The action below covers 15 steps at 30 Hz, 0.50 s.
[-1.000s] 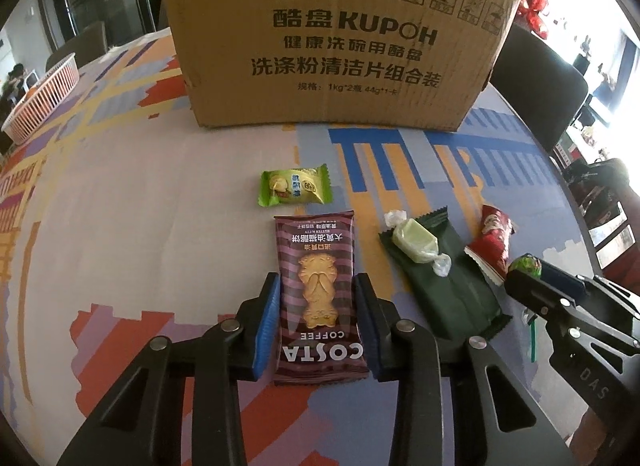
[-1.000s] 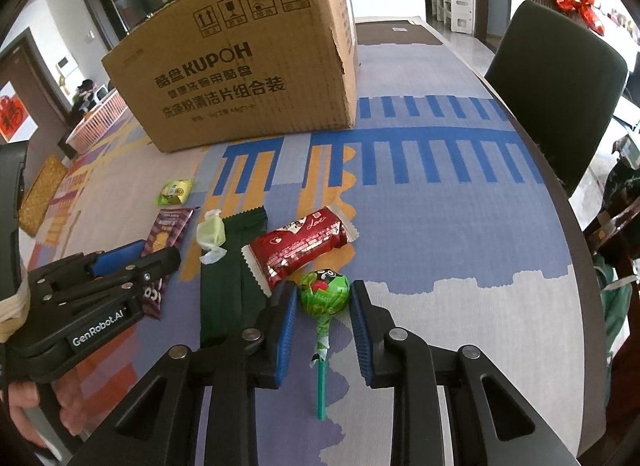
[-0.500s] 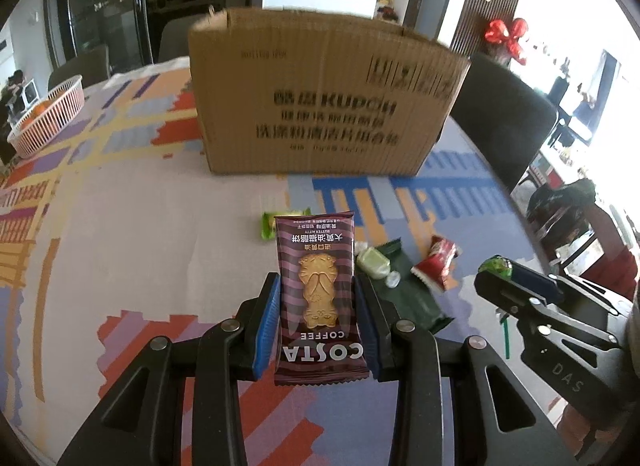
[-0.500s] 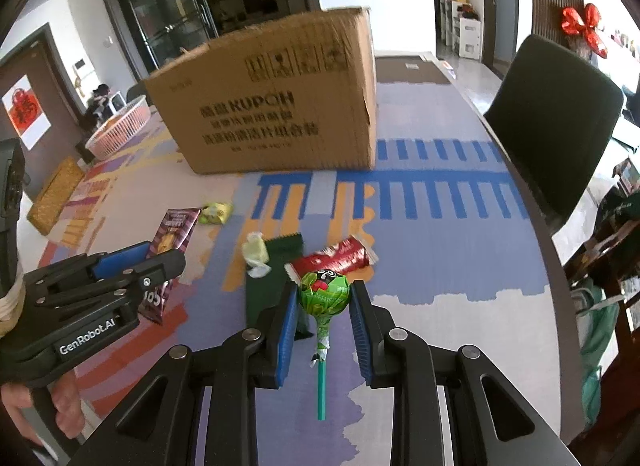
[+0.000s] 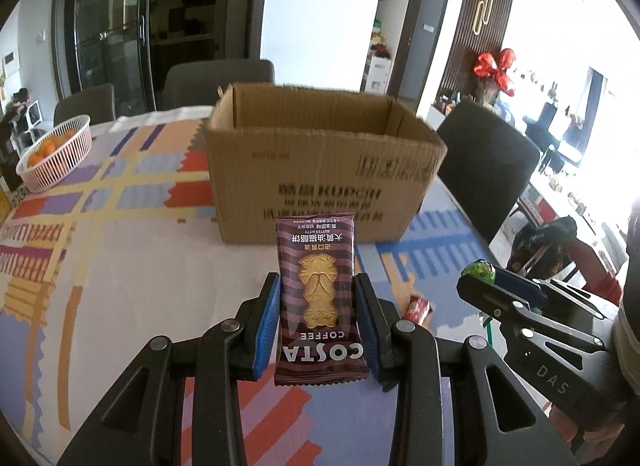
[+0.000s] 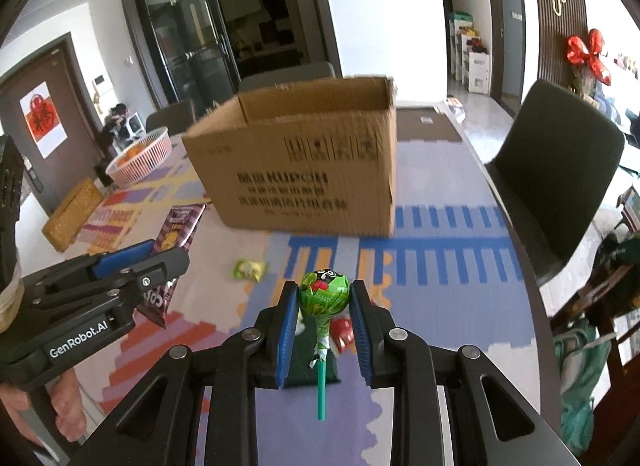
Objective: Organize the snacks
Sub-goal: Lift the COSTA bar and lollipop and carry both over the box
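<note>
My left gripper is shut on a brown striped Costa Coffee biscuit packet and holds it above the table, in front of the open cardboard box. My right gripper is shut on a green lollipop, stick hanging down. The box stands open-topped at the table's middle. Each gripper shows in the other's view: the right, the left with the packet.
On the patterned tablecloth lie a green candy packet, a red snack bar and a dark green wrapper. A pink basket of oranges stands far left. Dark chairs surround the table.
Both grippers have risen with their snacks, from table level to well above it. The box's open top has come into view. The other snacks stay on the table.
</note>
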Tool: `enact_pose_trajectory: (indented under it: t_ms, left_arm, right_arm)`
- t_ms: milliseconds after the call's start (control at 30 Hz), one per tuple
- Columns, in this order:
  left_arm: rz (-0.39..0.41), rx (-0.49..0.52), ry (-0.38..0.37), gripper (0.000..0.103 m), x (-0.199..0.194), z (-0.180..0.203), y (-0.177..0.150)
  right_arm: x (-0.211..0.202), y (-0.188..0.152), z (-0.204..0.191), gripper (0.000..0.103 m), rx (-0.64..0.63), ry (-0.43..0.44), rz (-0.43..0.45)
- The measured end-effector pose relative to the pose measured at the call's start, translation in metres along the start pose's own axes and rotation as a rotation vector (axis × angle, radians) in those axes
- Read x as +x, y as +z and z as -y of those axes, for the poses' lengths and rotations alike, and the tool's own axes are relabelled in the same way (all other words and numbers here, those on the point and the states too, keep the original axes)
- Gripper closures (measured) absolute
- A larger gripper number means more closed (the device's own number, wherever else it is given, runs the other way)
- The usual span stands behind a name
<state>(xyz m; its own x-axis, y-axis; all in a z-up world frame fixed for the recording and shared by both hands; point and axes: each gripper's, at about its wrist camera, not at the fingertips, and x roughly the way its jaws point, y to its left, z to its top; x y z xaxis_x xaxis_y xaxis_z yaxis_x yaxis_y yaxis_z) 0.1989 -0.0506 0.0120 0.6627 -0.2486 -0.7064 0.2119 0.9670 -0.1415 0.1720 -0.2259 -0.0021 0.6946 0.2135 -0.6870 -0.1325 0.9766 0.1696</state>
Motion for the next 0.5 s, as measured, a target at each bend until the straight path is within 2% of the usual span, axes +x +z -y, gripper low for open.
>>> enact_pose_trajectory:
  t_ms: [267, 500]
  left_arm:
    - [0.078, 0.007, 0.015, 0.067, -0.016, -0.005, 0.029]
    - [0.113, -0.011, 0.001, 0.067, -0.021, -0.013, 0.055]
  right_arm:
    - [-0.011, 0.029, -0.012, 0.076, -0.016, 0.014, 0.08]
    - [-0.017, 0.063, -0.02, 0.076, -0.005, 0.049, 0.133]
